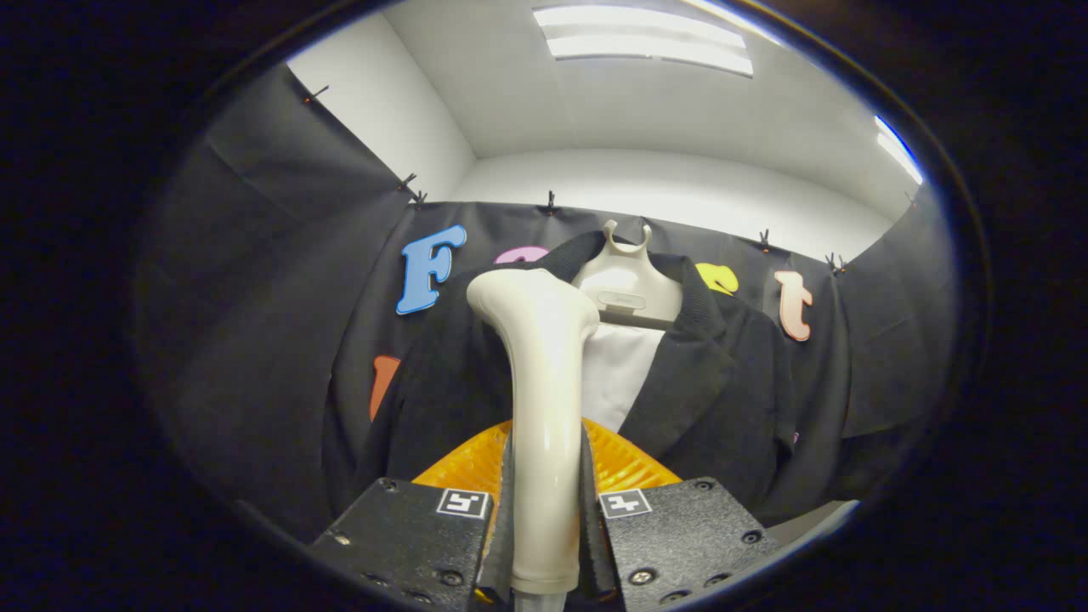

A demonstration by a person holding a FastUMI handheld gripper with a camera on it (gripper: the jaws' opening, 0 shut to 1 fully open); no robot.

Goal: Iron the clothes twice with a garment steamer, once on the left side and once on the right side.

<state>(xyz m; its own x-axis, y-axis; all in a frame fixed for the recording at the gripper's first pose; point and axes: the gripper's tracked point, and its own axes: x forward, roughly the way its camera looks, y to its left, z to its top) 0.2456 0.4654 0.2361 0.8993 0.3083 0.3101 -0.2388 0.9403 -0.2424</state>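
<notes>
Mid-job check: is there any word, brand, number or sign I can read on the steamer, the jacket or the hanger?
Nothing here reads as text.
Steamer, clamped between the jaws of the gripper: no marking visible.
Dark jacket: no label or print visible.
Hanger: a small raised plate at its neck, too small to read.
Square markers on the gripper body: coded patterns, not words or numbers.
</notes>
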